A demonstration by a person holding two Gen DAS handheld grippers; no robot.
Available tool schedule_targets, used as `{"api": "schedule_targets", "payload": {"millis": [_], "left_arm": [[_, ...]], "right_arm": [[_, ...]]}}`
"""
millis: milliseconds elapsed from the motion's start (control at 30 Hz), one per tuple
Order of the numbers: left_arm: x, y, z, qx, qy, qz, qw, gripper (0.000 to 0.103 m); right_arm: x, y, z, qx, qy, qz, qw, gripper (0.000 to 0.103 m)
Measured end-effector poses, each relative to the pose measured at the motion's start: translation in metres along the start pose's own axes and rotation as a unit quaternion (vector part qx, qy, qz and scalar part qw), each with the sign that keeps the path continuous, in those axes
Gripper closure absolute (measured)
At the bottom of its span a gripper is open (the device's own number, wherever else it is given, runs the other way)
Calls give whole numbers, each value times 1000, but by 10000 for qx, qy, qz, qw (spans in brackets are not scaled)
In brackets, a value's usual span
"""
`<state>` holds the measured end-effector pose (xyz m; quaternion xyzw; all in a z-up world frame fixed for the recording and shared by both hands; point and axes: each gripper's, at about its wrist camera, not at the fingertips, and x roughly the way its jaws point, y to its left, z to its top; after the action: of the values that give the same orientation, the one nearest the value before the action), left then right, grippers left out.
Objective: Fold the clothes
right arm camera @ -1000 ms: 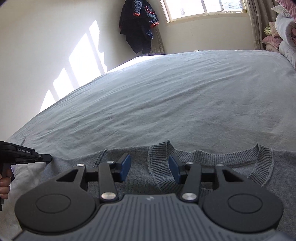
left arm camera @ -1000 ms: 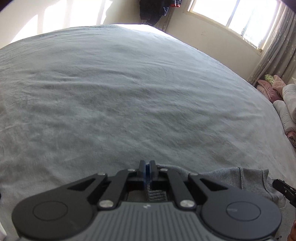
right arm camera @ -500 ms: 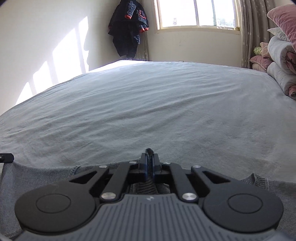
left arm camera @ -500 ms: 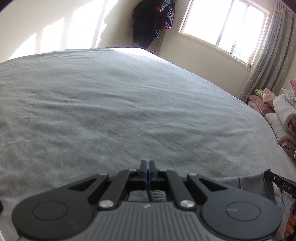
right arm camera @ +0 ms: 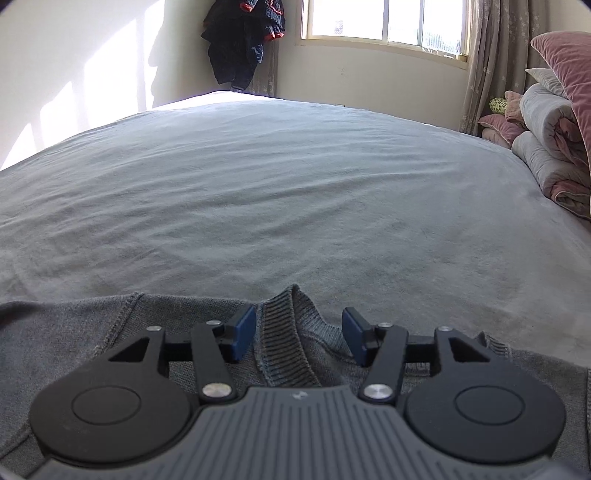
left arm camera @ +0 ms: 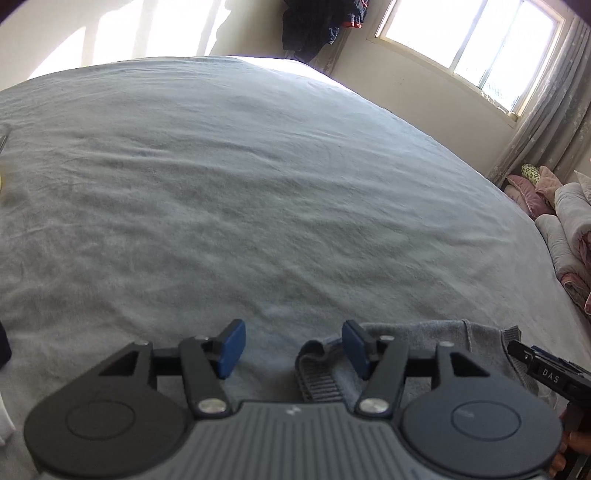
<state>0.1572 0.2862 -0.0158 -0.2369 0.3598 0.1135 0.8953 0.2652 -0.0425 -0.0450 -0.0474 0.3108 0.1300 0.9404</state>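
A grey sweater [right arm camera: 92, 332] lies flat at the near edge of the bed, its ribbed collar [right arm camera: 284, 339] bunched up between the blue pads of my right gripper [right arm camera: 299, 332]. Those jaws are opening and the pads stand clear of the collar. In the left wrist view the same sweater [left arm camera: 443, 339] shows at the lower right, with a ribbed cuff or hem [left arm camera: 317, 373] lying between the pads of my left gripper [left arm camera: 293, 349]. Its jaws are opening too, the right pad close to the fabric. The tip of the other gripper [left arm camera: 546, 373] pokes in at the right edge.
A wide grey bedspread [right arm camera: 295, 192] stretches ahead to the far wall. Rolled quilts and pink pillows [right arm camera: 550, 140] are stacked at the right. Dark clothes [right arm camera: 240, 44] hang in the corner beside a bright window [right arm camera: 384, 22].
Both grippers were shut half a second ago, pinching sweater fabric, and now stand open with the cloth dropped between their pads. The right gripper's view tilted down a little.
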Motion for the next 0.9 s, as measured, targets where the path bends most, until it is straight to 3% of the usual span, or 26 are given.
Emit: {"api": "schedule_targets", "payload": {"millis": [133,267,467,533,633,700,767,900], "left_arm": [[-19,15,-17,-612,385,-188,9972,43],[-31,19,-35,-790,627,-294,9945,43],[-41,22,-57,-1009,581,-528,9918,45],[-43,25,-62,-1127,497,-583,9907,46],[-42,25,-64,-1085,403,-522,9919,56],[-42,26,-66,-1075,365,-464,9925,73],[-41,29,-68,-1135,344,-448,9919,80],[-42,31,-66,-1124,416,-574,9911,81]], "right_arm": [[-25,-4,-12,152,214,102,9996,47],[-60,-1,-30,311,404,251,9984,47],[-125,37,-58,279,470,924,9942,48],[-144,59,-65,168,416,1202,9917,54],[-167,92,-75,-34,388,1651,9855,70],[-175,114,-78,-212,402,1938,9800,72],[-178,137,-81,-394,424,2090,9762,73],[-172,169,-86,-715,460,2033,9754,73]]}}
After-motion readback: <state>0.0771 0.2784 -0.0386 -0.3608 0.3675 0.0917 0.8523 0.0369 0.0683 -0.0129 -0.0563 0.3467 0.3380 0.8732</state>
